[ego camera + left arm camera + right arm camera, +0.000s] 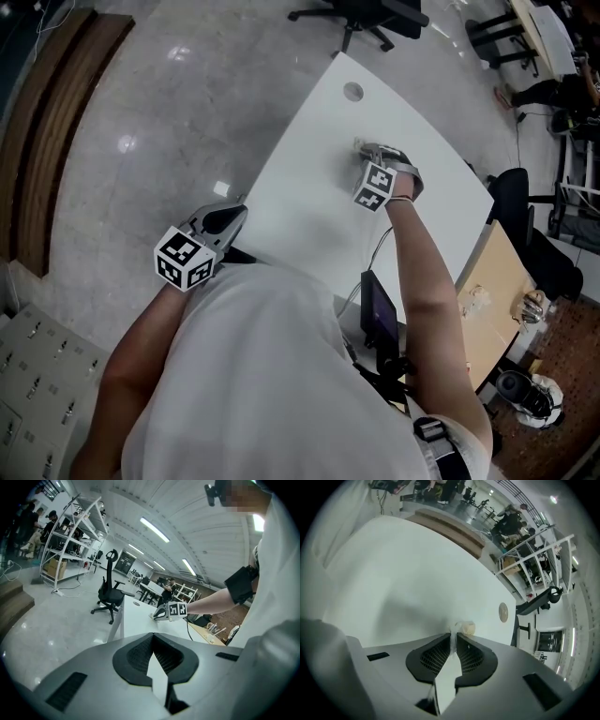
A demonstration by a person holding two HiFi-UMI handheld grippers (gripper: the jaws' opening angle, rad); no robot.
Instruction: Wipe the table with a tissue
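Tissue (465, 628) lies crumpled against the white table (309, 187), on its far half and short of the round cable hole (352, 91); the right gripper (367, 153) holds it there, jaws drawn narrow and pinching the wad at their tips; the left gripper (239, 216) hangs at the table's near left edge, jaws brought together with nothing between them; a black office chair (366, 19) stands beyond the table's far end.

White tissue (463, 627), white table (309, 159), grey marbled floor (169, 122); grey right tool (453, 637) with black-and-white patterned cube (373, 186).
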